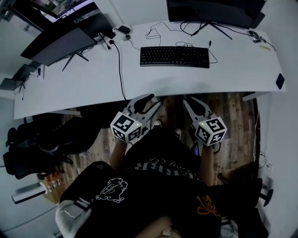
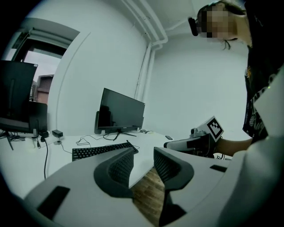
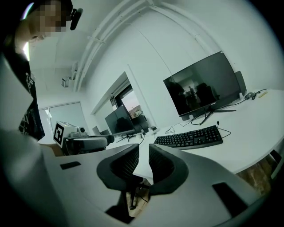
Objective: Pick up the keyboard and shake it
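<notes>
Black against the white counter (image 1: 84,83), the keyboard (image 1: 174,56) is lying flat near the back, just in front of the monitor (image 1: 214,11), and we are holding both grippers well short of it, out over the wooden floor (image 1: 233,116) in front of the counter's edge. The left gripper (image 1: 148,103) is showing its jaws only narrowly parted with nothing between them. The right gripper (image 1: 193,104) is showing an even slimmer gap, also empty.

We are judging the narrow jaws to be the first hazard. If we are reaching in like this, the tips may be shoving the keyboard toward the monitor stand (image 1: 212,28) instead of straddling its ends, so they need spreading first. We are also coming from low and close to the counter's rim, so a flat approach risks knocking into the edge.

The keyboard cable (image 1: 212,49) is looping away at the back right. We are expecting it to pull tight or catch on the stand once the keyboard is rising and shaking, which could be yanking the keyboard out of a light grip. Uneven bites at the two ends would be twisting it, and a shallow pinch on its thin edges may be letting it slide free.
</notes>
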A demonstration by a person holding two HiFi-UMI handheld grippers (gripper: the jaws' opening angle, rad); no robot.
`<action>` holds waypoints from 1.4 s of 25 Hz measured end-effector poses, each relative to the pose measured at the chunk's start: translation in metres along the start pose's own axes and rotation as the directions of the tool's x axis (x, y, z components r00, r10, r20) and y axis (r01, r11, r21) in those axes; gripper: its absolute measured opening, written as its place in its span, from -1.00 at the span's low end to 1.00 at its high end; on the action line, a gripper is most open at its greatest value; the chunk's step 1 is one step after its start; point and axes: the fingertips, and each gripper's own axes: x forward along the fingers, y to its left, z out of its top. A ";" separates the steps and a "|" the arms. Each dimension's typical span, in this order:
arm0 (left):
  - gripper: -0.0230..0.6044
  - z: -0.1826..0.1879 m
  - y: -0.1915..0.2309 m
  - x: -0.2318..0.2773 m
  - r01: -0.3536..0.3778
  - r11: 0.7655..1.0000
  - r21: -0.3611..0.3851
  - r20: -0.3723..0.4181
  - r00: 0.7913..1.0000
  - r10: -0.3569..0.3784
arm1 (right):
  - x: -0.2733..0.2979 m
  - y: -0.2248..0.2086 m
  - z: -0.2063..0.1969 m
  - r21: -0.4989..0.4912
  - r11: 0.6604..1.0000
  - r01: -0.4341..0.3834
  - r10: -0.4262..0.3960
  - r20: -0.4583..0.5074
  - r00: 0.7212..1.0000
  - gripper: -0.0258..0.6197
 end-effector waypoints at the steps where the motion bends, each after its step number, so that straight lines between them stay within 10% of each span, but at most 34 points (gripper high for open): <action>1: -0.49 0.000 0.002 -0.004 -0.006 1.000 -0.004 0.003 1.000 0.006 | 0.001 0.003 0.000 0.001 1.000 0.000 0.000 0.001 1.000 -0.74; 35: -0.82 -0.020 0.030 -0.122 0.072 0.997 -0.028 0.074 0.995 -0.070 | 0.042 0.136 -0.024 -0.047 0.998 0.030 -0.029 0.034 0.999 -0.89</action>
